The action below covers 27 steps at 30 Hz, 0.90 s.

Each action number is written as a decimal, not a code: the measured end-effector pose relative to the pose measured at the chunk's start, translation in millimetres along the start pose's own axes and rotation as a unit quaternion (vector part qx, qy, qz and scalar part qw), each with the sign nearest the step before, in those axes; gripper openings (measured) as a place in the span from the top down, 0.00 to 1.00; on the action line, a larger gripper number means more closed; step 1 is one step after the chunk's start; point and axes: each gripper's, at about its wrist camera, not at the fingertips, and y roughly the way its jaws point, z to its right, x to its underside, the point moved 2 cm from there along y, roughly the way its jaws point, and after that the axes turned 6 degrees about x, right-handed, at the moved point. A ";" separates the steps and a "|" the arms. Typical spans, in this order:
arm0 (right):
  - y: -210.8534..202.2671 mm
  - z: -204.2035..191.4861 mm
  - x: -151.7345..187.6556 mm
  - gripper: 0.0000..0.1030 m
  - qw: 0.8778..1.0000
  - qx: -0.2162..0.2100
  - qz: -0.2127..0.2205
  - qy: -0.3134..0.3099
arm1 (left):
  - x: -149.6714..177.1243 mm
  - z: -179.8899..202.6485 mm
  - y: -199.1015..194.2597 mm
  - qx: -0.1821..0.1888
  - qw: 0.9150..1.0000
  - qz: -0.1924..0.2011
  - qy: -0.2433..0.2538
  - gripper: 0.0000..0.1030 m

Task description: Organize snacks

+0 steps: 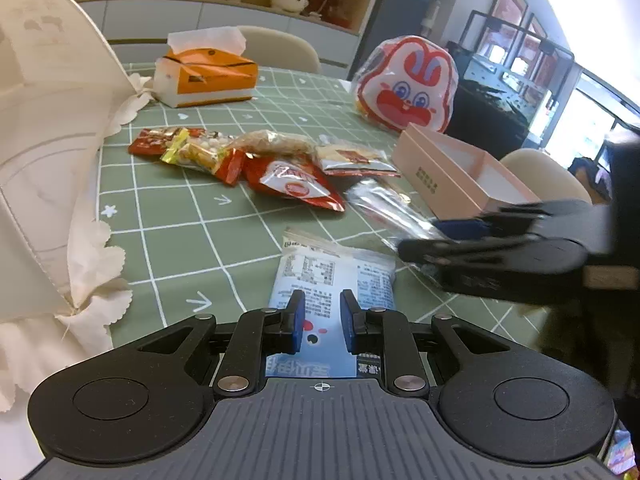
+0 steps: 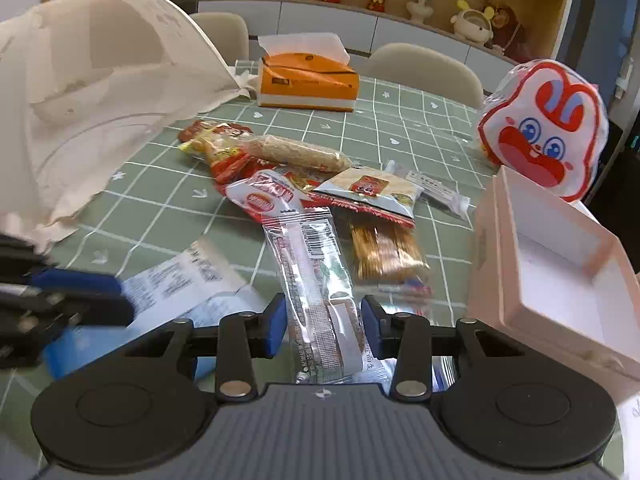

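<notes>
Two packets gripped: blue packet (image 1: 320, 280) between left fingers (image 1: 295, 320), clear packet (image 2: 316, 280) between right.

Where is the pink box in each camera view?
Left wrist view: the pink box lies at right of centre, open, just behind the blurred right tongs.
Right wrist view: the pink box fills the right edge, its white inside showing, below the rabbit-face bag.
Shared landmark: the orange tissue box at the table's far side.
</notes>
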 end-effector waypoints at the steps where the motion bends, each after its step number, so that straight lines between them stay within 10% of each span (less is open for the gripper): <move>1: -6.8 2.3 3.2 0.62 1.000 0.000 0.003 0.004 | 0.0 -0.5 0.0 0.001 1.000 0.000 -0.001 0.78; 15: -60.7 49.1 88.1 0.52 0.995 0.031 0.005 0.097 | -5.9 -16.2 6.2 0.027 0.998 0.003 -0.059 0.78; 22: -61.4 28.9 64.6 0.50 0.990 -0.051 0.043 0.121 | -10.6 -28.8 0.6 -0.006 0.998 -0.012 -0.061 0.78; 27: -34.7 -2.0 55.6 0.53 0.985 -0.115 0.023 0.123 | -4.6 -45.5 11.3 0.037 0.993 -0.019 -0.114 0.76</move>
